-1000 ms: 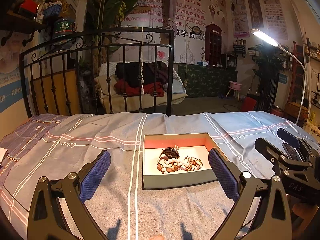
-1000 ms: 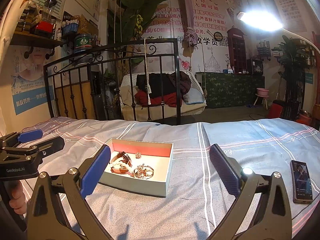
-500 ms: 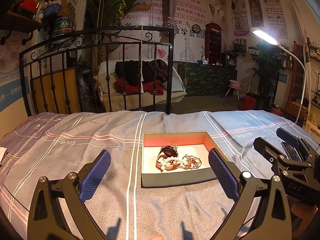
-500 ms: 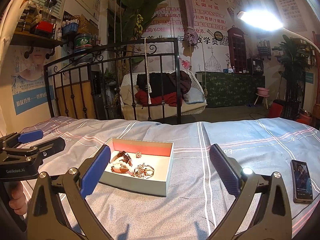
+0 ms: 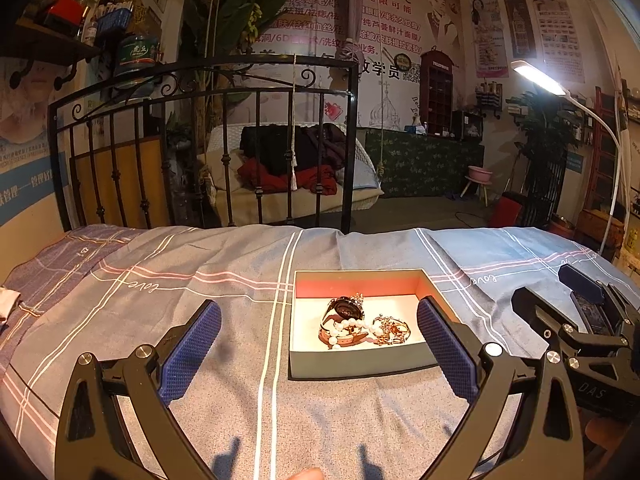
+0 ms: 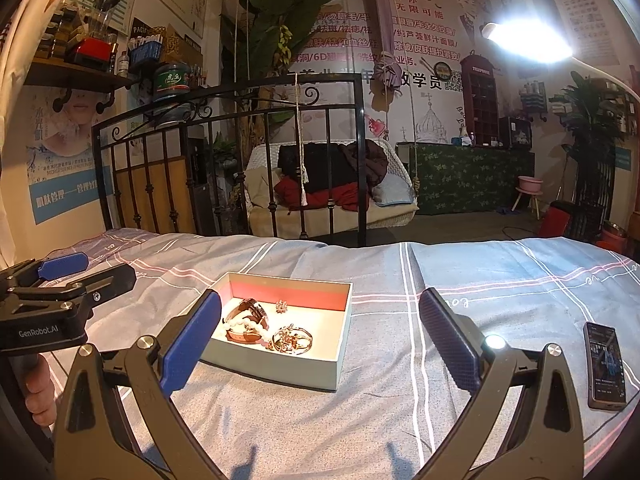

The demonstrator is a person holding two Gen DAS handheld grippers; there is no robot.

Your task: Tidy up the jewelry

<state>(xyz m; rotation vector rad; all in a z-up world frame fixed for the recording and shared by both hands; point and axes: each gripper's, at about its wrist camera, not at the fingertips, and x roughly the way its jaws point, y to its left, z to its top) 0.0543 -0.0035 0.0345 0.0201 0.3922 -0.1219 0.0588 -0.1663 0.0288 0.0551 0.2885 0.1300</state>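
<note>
A shallow grey-green cardboard box with a red inner wall [image 5: 356,364] sits on the blue-grey striped bedsheet [image 5: 224,276], holding a tangle of jewelry: a dark-faced watch on a pink strap [image 5: 347,309], a white pearl bracelet [image 5: 352,323] draped over it, and gold rings and bangles [image 5: 391,327] just beside. A small sparkly brooch [image 6: 282,306] lies apart near the red wall. The left gripper [image 5: 318,354] hovers near the box, spread wide, empty. The right gripper [image 6: 320,344] is likewise agape, grasping nothing. A black smartphone [image 6: 605,365] lies well apart, on the right.
</note>
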